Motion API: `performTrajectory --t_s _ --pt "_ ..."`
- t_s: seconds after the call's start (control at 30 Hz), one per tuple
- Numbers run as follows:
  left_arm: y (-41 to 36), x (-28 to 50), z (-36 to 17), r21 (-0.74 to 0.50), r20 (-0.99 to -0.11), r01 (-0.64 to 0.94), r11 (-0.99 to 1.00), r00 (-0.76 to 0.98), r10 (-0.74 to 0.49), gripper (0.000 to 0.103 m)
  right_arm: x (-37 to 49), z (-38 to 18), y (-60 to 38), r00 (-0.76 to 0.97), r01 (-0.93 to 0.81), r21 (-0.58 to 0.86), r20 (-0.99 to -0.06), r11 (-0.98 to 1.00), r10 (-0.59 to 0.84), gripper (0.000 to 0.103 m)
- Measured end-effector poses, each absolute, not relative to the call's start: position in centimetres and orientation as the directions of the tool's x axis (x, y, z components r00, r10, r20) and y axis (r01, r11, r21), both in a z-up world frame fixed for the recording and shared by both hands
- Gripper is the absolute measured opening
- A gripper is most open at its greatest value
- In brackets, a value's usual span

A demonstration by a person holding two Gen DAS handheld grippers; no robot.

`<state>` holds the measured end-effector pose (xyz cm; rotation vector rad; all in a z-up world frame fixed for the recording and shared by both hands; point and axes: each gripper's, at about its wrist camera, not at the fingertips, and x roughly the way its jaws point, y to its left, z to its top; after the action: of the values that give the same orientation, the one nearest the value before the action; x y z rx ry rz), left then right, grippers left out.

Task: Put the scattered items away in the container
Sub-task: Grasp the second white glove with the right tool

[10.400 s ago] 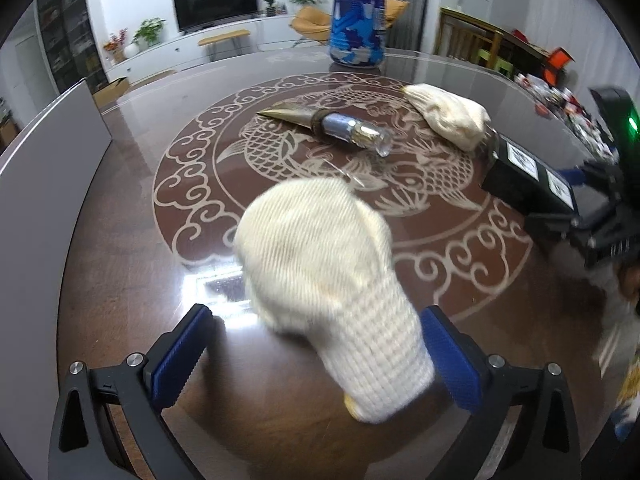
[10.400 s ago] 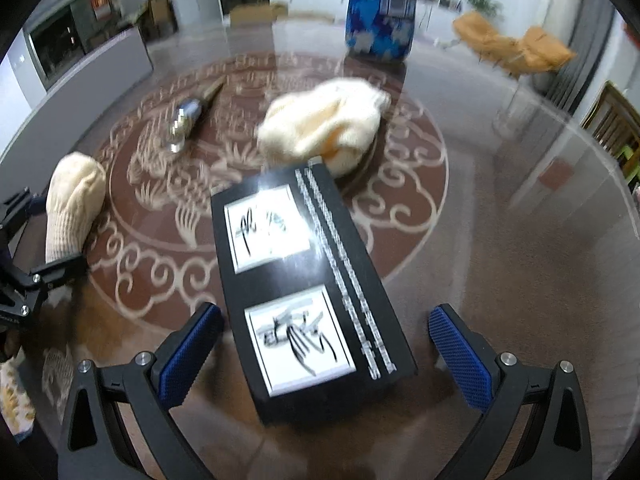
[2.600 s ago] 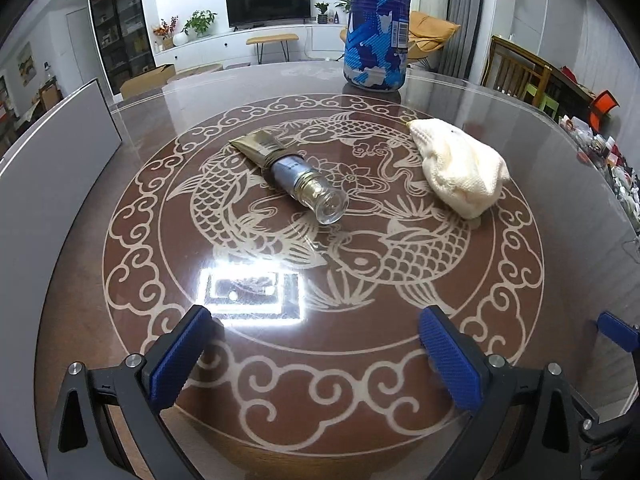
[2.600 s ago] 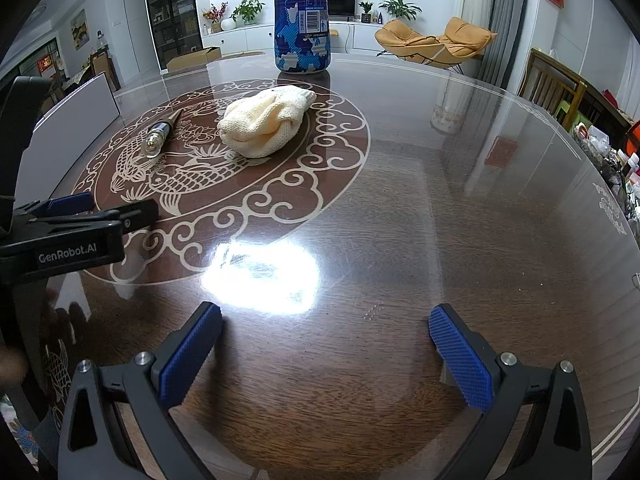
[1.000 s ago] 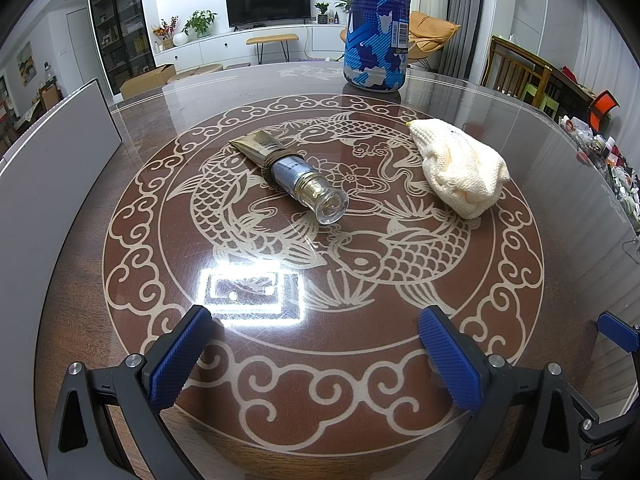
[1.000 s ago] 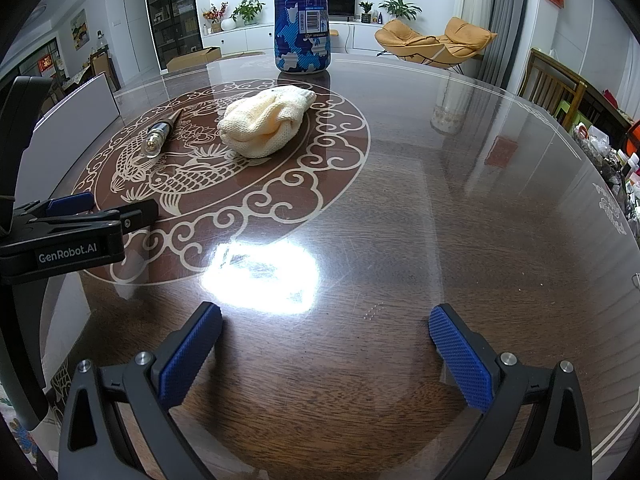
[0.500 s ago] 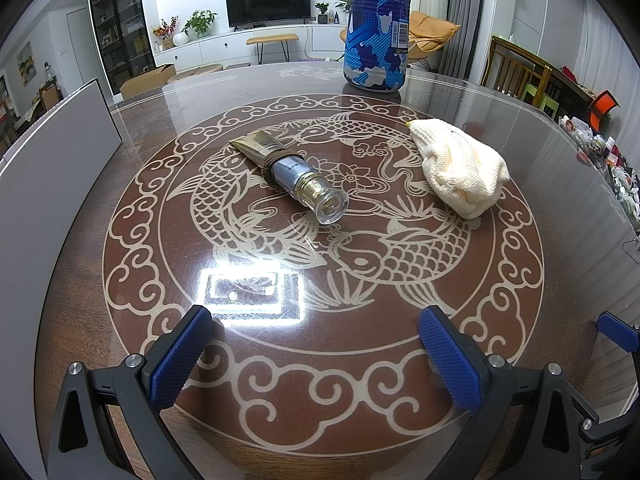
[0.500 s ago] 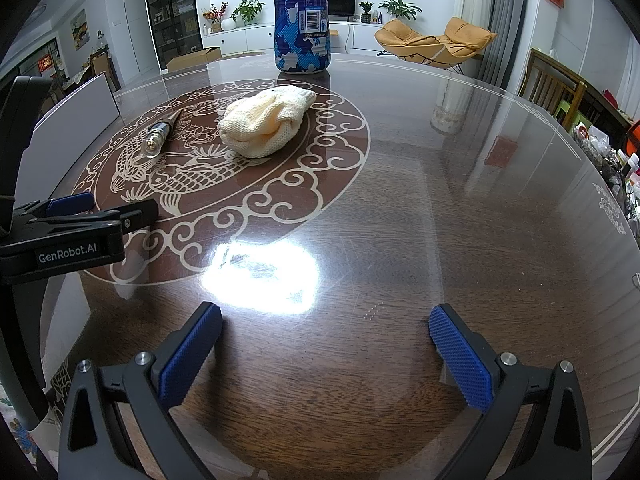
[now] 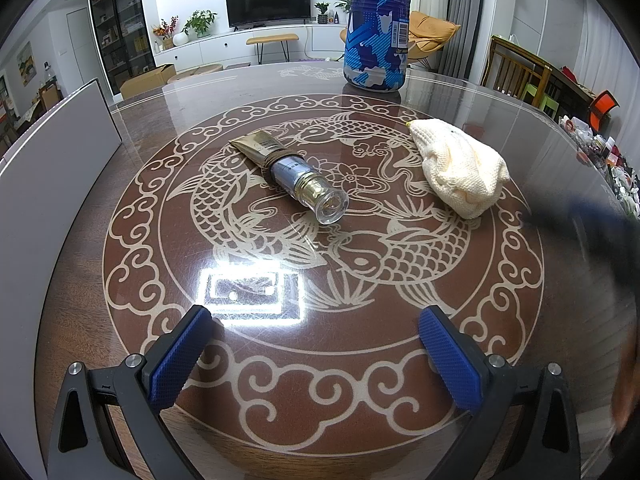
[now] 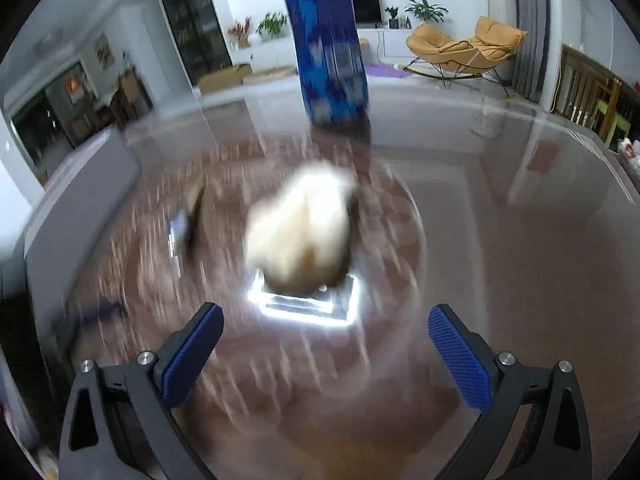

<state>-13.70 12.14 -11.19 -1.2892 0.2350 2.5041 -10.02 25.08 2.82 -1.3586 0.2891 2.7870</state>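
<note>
The right tool (image 10: 324,344), jaws wide and empty, lines up on the cream glove (image 10: 300,232) mid-counter (image 9: 280,392), presumably to grab it, while the left tool (image 9: 312,344) waits open, empty.

Left hand-held gripper (image 9: 312,344) and right hand-held gripper (image 10: 326,340) both gape empty.

Ahead of the jaws, past the glass-topped table (image 9: 460,92), stand a television (image 9: 268,2) on a white cabinet (image 9: 240,44), dark shelves (image 9: 120,28) leftward and an orange chair (image 10: 464,52) rightward.
</note>
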Motion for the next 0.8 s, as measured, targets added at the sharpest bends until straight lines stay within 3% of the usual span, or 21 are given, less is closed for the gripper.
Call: performTrajectory --t_s 0.17,0.2,0.23,0.33,0.53,0.8 --pt "12.1 -13.7 -11.2 0.002 -0.814 -0.348 -0.937 -0.545 0.201 0.103 -15.9 1.6 24.3 -0.551 -0.111 0.151 -0.832 -0.982 -0.066 0.100" --pt "12.1 -13.7 -11.2 0.002 -0.814 -0.348 -0.937 -0.545 0.200 0.103 -16.3 1.1 24.1 -0.539 -0.101 0.142 -0.840 -0.985 -0.066 0.089" --pt "12.1 -13.7 -11.2 0.002 -0.814 -0.348 -0.937 -0.545 0.200 0.103 -16.6 0.5 23.9 -0.520 -0.088 0.132 -0.851 -0.987 -0.068 0.064" --pt "12.2 -13.7 -11.2 0.002 -0.814 -0.348 -0.937 -0.545 0.200 0.103 -16.1 0.2 23.3 -0.531 -0.043 0.077 -0.846 -0.996 -0.043 0.050" --pt "12.2 -13.7 -11.2 0.002 -0.814 -0.348 -0.937 -0.545 0.200 0.103 -9.8 -0.1 25.2 -0.585 -0.017 0.049 -0.810 -0.999 -0.029 0.049" --pt "12.2 -13.7 -11.2 0.002 -0.814 -0.347 -0.938 -0.545 0.200 0.103 0.3 -0.3 27.8 -0.611 -0.106 -0.016 -0.788 -0.994 0.078 0.051"
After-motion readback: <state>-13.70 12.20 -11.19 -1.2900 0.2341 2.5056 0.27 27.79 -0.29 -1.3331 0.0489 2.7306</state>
